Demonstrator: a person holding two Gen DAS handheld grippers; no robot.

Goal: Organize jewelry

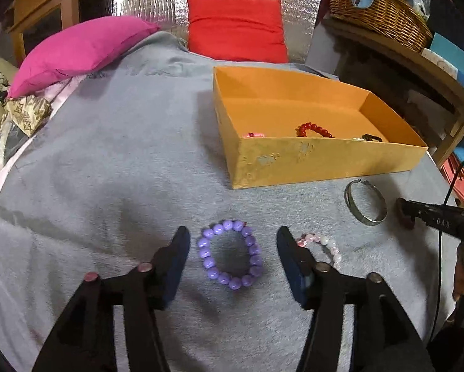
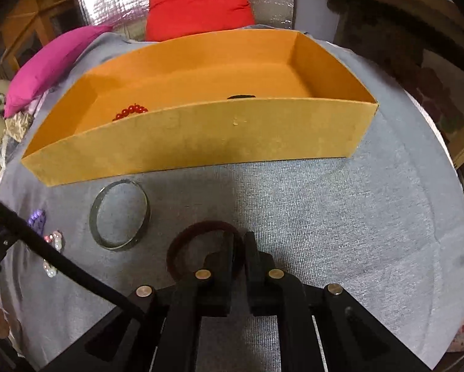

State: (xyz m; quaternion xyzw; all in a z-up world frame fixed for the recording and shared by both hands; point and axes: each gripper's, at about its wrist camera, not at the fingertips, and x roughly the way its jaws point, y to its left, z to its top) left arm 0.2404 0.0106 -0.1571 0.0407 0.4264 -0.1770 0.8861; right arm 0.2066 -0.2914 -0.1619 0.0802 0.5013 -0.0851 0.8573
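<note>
From the left wrist, the left claw (image 1: 233, 241) stands released, its fingers wide apart on either side of the purple bracelet (image 1: 230, 254), which lies flat on the grey bed (image 1: 108, 170) near its front edge. Just right of the right finger lies a pink bracelet (image 1: 323, 246), partly hidden. Farther right a silver bangle (image 1: 365, 202) rests before the orange box (image 1: 309, 161), which holds a red bracelet (image 1: 314, 130) and other small pieces too hidden to name. From the right wrist, the right claw (image 2: 239, 245) is clenched on the rim of a maroon bangle (image 2: 182, 241) lying on the bed, with the silver bangle (image 2: 119, 215) just left of it and the box (image 2: 201, 136) beyond; the red bracelet (image 2: 131, 111) shows over its front wall.
</note>
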